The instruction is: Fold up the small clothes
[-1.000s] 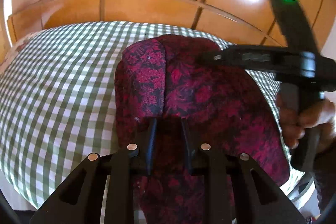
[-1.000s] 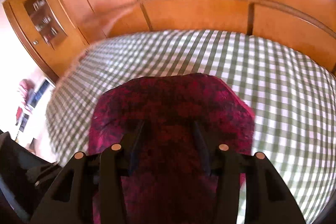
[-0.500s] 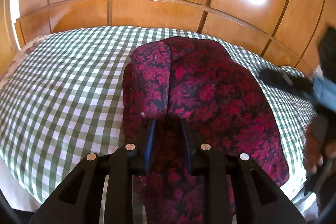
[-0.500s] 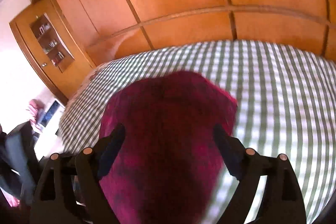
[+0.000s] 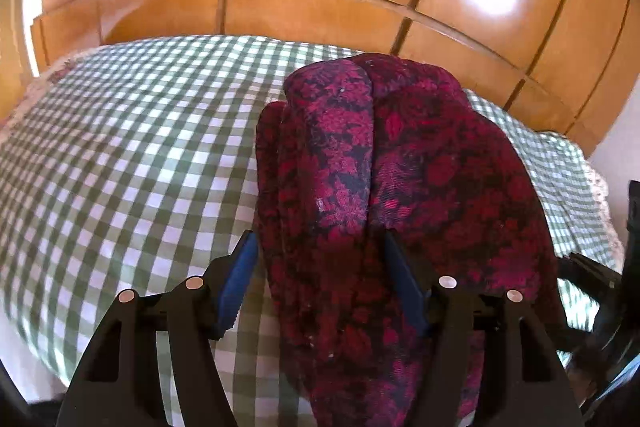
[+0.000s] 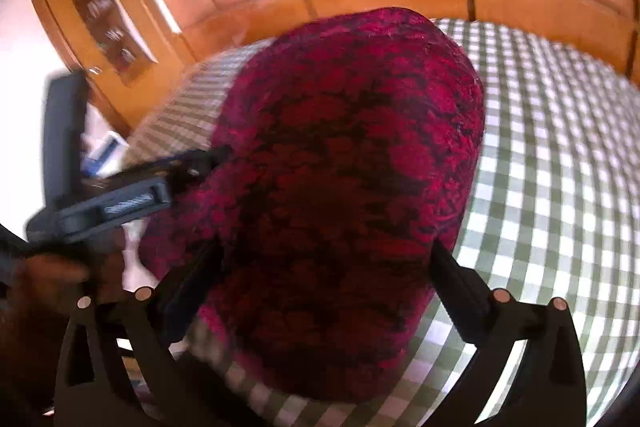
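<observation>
A dark red floral garment (image 5: pixel 420 167) lies on the green checked bed cover (image 5: pixel 140 167), with one side folded over along its length. My left gripper (image 5: pixel 320 259) straddles the near end of that fold. Its jaws are opening, the cloth lies loose between the blue pads (image 5: pixel 240 271), and nothing is gripped. In the right wrist view the same garment (image 6: pixel 352 147) fills the middle. My right gripper (image 6: pixel 324 263) hangs over its near end, jaws still opening and very wide, with cloth under them but not pinched.
A glossy wooden headboard (image 5: pixel 320 3) runs behind the bed. A wooden cabinet with a glass door (image 6: pixel 108 27) stands at the far left. A person's hand (image 6: pixel 52 275) holds the left tool at that view's left edge. The bed's right edge (image 5: pixel 600 187) has a lace trim.
Both grippers have opened, and the left one has let go of the fold it pinched. The right gripper has swung out of the left view to the right, and the garment stays flat.
</observation>
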Demonstrator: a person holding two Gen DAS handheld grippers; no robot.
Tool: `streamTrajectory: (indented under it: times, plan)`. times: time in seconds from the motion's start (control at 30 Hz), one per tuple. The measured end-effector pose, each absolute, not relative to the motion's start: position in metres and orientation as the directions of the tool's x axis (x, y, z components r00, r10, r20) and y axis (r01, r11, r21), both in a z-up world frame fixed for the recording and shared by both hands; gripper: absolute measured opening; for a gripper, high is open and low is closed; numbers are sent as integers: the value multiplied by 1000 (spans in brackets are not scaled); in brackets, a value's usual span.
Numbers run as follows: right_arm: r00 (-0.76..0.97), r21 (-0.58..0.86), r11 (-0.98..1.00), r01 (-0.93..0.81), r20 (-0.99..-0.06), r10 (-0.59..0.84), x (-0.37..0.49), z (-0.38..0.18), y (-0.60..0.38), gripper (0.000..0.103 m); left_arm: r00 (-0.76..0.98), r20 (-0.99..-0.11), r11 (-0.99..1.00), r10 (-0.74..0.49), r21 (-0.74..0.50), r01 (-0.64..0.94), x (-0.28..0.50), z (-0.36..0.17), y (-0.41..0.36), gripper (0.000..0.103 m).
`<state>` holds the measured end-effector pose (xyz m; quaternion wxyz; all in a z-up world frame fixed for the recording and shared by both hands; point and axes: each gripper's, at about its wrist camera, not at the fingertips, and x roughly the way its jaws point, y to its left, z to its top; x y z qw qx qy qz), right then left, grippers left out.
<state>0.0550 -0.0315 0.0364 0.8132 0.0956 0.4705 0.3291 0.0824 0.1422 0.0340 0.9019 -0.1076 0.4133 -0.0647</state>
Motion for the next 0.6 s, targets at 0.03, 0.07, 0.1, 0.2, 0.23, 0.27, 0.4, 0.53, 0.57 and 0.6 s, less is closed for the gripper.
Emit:
streamTrajectory:
  times: [0.03, 0.07, 0.1, 0.2, 0.23, 0.27, 0.4, 0.53, 0.57, 0.6]
  plan:
    - [324, 533, 734, -420, -668, 670, 61, 37, -46, 101, 649, -727, 965, -226, -260, 45, 83, 33, 145, 65]
    - [334, 598, 712, -369, -629, 702, 69, 37, -64, 101, 647, -724, 962, -239, -267, 56, 83, 32, 146, 65]
    - [356, 626, 707, -328, -612, 707, 76, 37, -76, 101, 644, -721, 958, -257, -279, 71, 84, 30, 149, 65]
    - [362, 724, 645, -243, -549, 753, 103, 25, -98, 101, 632, -714, 945, -302, -310, 102, 89, 28, 155, 65]
    - [351, 739, 634, -226, -546, 761, 112, 20, -98, 101, 630, -711, 942, -312, -318, 107, 90, 27, 157, 65]
    - [336, 753, 622, -214, -541, 771, 121, 12, -96, 101, 627, -706, 935, -329, -334, 115, 91, 26, 160, 65]
    - [225, 807, 557, -195, -516, 826, 138, -13, -80, 101, 618, -693, 919, -372, -368, 141, 92, 21, 167, 65]
    - [207, 814, 541, -213, -504, 839, 148, -26, -61, 101, 611, -683, 907, -402, -388, 163, 94, 16, 174, 65]
    - [205, 823, 527, -212, -490, 847, 148, -29, -57, 101, 607, -677, 899, -417, -406, 165, 94, 14, 177, 65]
    - [209, 826, 524, -209, -485, 849, 153, -31, -51, 101, 599, -663, 879, -449, -448, 163, 95, 10, 183, 65]
